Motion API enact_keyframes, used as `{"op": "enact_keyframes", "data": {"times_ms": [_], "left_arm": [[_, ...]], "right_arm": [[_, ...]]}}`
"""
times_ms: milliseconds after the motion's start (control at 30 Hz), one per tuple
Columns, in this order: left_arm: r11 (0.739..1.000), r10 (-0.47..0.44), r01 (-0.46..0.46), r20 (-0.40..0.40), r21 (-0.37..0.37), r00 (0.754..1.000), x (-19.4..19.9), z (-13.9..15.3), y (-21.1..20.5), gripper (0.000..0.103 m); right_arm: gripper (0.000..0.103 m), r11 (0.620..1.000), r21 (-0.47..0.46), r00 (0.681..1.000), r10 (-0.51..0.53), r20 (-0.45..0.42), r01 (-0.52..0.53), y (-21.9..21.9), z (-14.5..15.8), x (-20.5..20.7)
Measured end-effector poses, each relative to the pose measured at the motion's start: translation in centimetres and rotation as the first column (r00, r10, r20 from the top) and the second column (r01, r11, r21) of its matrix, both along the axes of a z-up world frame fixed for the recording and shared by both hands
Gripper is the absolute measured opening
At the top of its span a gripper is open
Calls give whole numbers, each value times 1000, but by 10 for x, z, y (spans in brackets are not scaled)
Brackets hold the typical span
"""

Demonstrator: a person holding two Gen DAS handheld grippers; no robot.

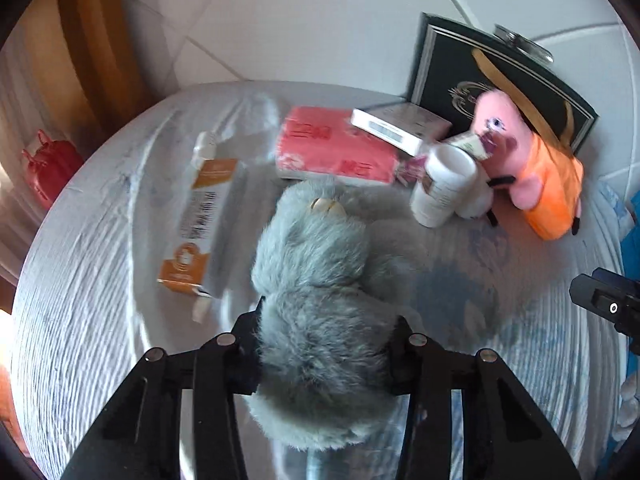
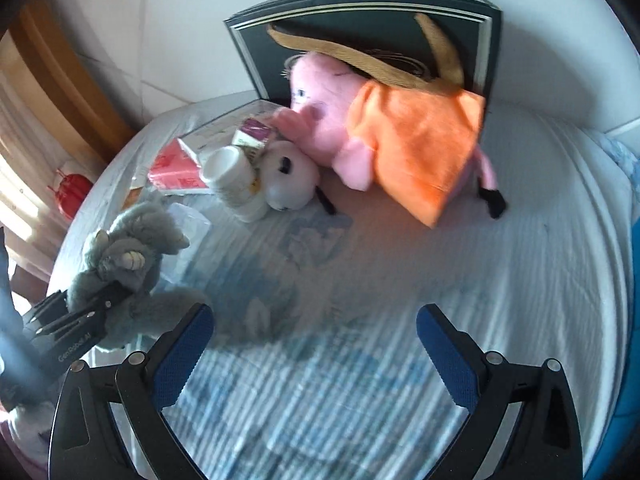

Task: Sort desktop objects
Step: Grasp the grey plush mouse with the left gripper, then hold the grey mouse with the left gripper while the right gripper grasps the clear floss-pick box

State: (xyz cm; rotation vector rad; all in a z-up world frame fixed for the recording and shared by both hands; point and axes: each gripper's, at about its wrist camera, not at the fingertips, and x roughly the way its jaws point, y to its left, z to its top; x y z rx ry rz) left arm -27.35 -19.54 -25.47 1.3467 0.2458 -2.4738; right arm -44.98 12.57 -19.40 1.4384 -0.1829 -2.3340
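A grey fluffy plush toy (image 1: 320,272) lies on the striped white cloth (image 1: 80,280), and my left gripper (image 1: 324,326) is shut on its lower half, the fur squeezed between the black fingers. The right wrist view shows the same grip from the side: left gripper (image 2: 102,300) on the grey plush (image 2: 132,236). My right gripper (image 2: 314,314) stands open above bare cloth (image 2: 360,264), blue pads (image 2: 184,352) wide apart with nothing between them. Its body shows at the right edge of the left wrist view (image 1: 608,304).
A pink pig plush in an orange dress (image 2: 400,140) leans on a black box (image 2: 360,32) at the back. Beside it stand a white bottle (image 2: 236,176), a small white plush (image 2: 286,176), a red tissue pack (image 1: 336,148), a flat white box (image 1: 396,124) and an orange-and-white carton (image 1: 200,216).
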Motion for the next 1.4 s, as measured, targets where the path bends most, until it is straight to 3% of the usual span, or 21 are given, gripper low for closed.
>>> {"op": "enact_keyframes", "data": {"times_ms": [67, 133, 200, 367, 433, 500, 700, 833, 867, 900, 967, 1033, 1067, 1100, 1167, 1267, 1400], "left_arm": [[999, 53, -53, 0, -13, 999, 5, -1, -23, 39], [995, 95, -95, 10, -2, 995, 13, -9, -46, 31], [993, 117, -118, 15, 16, 993, 19, -17, -60, 31], [991, 105, -104, -8, 84, 994, 13, -23, -67, 32], [990, 90, -90, 5, 105, 996, 6, -28, -64, 48], [989, 78, -79, 11, 121, 997, -1, -33, -61, 53], [985, 46, -54, 52, 164, 998, -17, -54, -64, 53], [988, 23, -33, 71, 151, 997, -26, -59, -61, 53], [988, 20, -32, 79, 149, 997, -26, -59, -61, 53], [989, 20, -31, 81, 147, 996, -24, -59, -61, 53], [988, 17, -28, 72, 154, 997, -18, -58, -62, 53], [987, 18, -29, 72, 157, 997, -16, -62, -62, 53], [987, 20, -32, 76, 155, 997, -17, -63, -62, 53], [989, 22, -32, 72, 145, 997, -18, -63, -61, 53], [989, 21, -32, 74, 144, 997, -21, -63, -60, 53], [988, 22, -32, 69, 153, 997, -24, -63, -63, 53], [987, 30, -39, 62, 159, 998, -30, -62, -67, 53]], "right_arm": [[98, 999, -29, 999, 44, 16, -44, -27, 2, -6], [92, 996, -35, 996, 80, 29, -79, -52, 2, -11], [81, 995, -27, 993, 100, 54, -99, -78, -2, -16], [82, 993, 5, 986, 115, 120, -117, -139, -20, -32], [83, 994, 29, 985, 104, 135, -109, -159, -28, -38], [83, 993, 50, 985, 97, 142, -105, -171, -34, -43], [85, 987, 85, 979, 119, 167, -135, -199, -50, -56], [85, 979, 101, 972, 156, 177, -176, -209, -51, -57], [76, 975, 122, 969, 162, 188, -187, -210, -52, -55], [50, 964, 170, 967, 170, 188, -203, -210, -53, -53], [35, 938, 275, 970, 167, 174, -211, -201, -57, -48], [36, 943, 274, 977, 149, 155, -188, -185, -54, -49], [44, 952, 247, 977, 148, 154, -183, -181, -52, -50], [62, 959, 214, 976, 153, 155, -185, -178, -49, -50], [85, 960, 195, 976, 178, 125, -200, -180, -39, -49], [86, 954, 200, 975, 219, 41, -223, -187, -24, -47], [86, 954, 169, 968, 251, 0, -248, -190, -20, -53]]}}
